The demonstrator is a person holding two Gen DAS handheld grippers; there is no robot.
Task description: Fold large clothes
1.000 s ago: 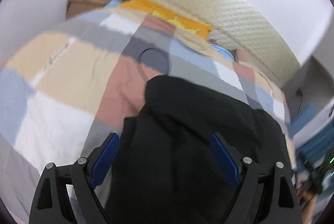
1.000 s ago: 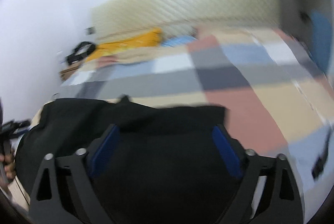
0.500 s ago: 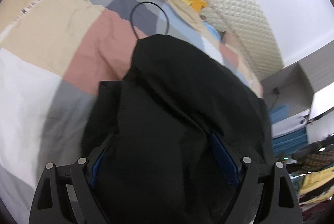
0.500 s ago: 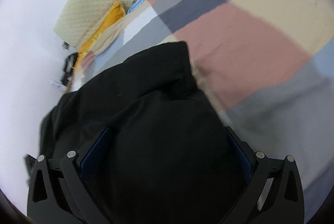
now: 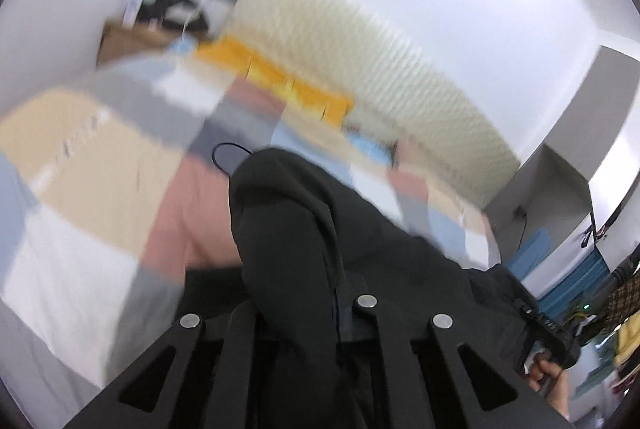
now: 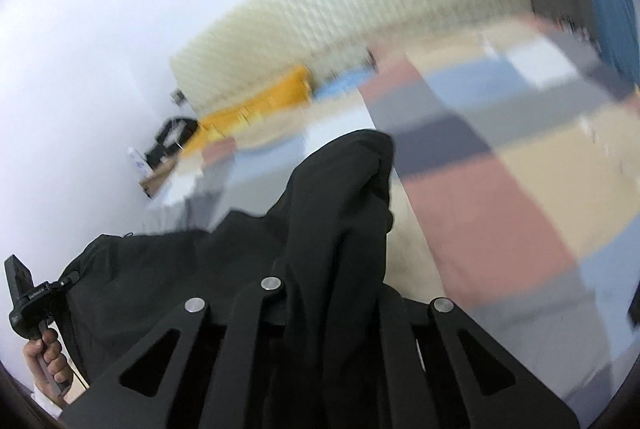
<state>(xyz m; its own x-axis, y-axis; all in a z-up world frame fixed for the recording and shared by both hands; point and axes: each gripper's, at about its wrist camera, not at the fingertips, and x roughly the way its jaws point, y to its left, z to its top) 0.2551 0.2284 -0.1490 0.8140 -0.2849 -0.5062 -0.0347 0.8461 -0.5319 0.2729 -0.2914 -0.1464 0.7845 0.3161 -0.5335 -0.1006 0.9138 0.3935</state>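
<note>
Both tongs have just clamped onto the black garment (image 5: 360,249): the left gripper (image 5: 296,309) pinches a bunched fold that rises between its closed jaws, and the right gripper (image 6: 332,293) pinches another fold the same way. From each grip the dark cloth stands up ahead of the tongs and spreads sideways between the two, over the patchwork bedspread (image 5: 100,169). Each camera shows the person's other hand (image 6: 46,353) holding the other tool at its edge.
</note>
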